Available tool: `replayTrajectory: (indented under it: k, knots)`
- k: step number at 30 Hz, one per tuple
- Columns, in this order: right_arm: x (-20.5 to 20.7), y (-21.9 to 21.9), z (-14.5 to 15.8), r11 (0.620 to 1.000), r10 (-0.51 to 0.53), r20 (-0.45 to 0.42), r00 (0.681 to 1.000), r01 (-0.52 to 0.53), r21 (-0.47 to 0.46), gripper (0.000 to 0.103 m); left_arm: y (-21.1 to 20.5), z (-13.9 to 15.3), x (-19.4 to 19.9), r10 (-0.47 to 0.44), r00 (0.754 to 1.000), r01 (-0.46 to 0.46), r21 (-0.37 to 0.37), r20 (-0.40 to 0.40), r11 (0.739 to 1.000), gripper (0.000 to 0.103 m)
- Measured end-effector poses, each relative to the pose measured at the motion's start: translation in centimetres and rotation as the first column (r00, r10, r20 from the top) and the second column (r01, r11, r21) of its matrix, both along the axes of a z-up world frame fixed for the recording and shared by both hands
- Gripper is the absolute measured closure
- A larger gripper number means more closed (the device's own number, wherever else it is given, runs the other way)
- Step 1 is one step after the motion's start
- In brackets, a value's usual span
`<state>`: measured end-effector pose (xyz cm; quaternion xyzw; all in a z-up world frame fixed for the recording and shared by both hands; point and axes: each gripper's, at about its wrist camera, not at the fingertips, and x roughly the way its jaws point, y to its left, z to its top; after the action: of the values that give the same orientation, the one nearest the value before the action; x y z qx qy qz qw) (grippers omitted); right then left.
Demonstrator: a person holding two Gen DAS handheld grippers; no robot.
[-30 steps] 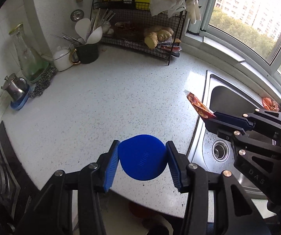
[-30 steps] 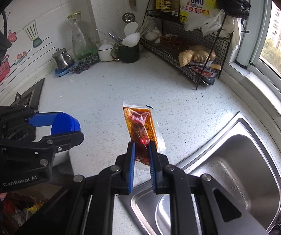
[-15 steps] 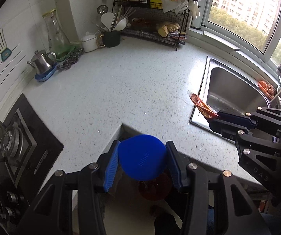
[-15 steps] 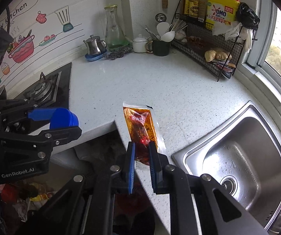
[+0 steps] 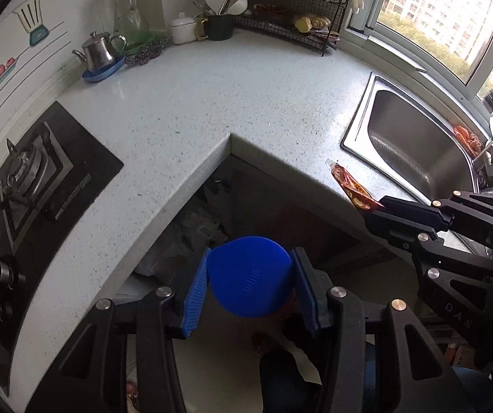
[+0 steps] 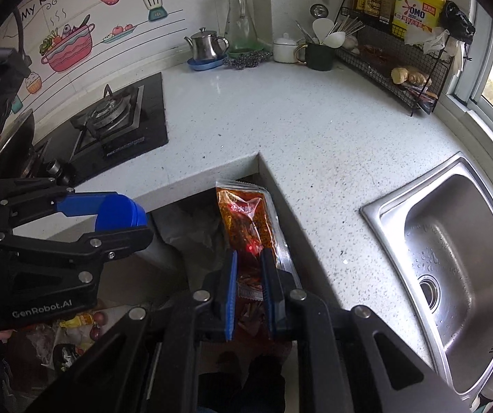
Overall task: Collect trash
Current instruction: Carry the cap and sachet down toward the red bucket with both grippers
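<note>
Left tongs (image 5: pixel 251 289) clamp the blue cap (image 5: pixel 251 280); right tongs (image 6: pixel 248 289) pinch the sauce packet (image 6: pixel 248 223), its long axis pointing ahead, both past the worktop (image 5: pixel 246 103) edge, above the floor.

A round blue cap (image 5: pixel 250 276) and a red sauce packet (image 6: pixel 250 227) are pinched, clear of the counter.
</note>
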<state>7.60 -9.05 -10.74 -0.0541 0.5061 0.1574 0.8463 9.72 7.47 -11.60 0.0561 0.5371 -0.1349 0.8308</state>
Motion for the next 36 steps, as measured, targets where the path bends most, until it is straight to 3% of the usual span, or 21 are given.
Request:
replayTrajectory:
  k: [10, 18, 31, 36]
  knots:
    - [-2.2, 1.2, -4.8, 1.0, 0.01, -0.058, 0.998, -0.01, 0.004, 0.091, 1.5, -6.5, -1.2, 0.052, 0.991, -0.054, -0.008, -0.119, 0.999, 0.059]
    - [-3.4, 1.0, -13.0, 1.0, -0.027, -0.158, 0.987, 0.024, -0.019, 0.091, 1.5, -15.6, -1.3, 0.069, 0.972, -0.072, -0.004, -0.225, 0.997, 0.059]
    - [-2.5, -0.9, -27.6, 0.991, -0.128, -0.273, 0.953, 0.111, -0.079, 0.091, -0.2, -33.7, 0.1, 0.011, 0.939, -0.033, -0.059, -0.344, 0.998, 0.059]
    - [-2.3, -2.2, -31.2, 0.984, -0.169, -0.303, 0.938, 0.144, -0.102, 0.091, -2.0, -38.0, 0.1, -0.028, 0.927, 0.004, -0.065, -0.373, 0.998, 0.059]
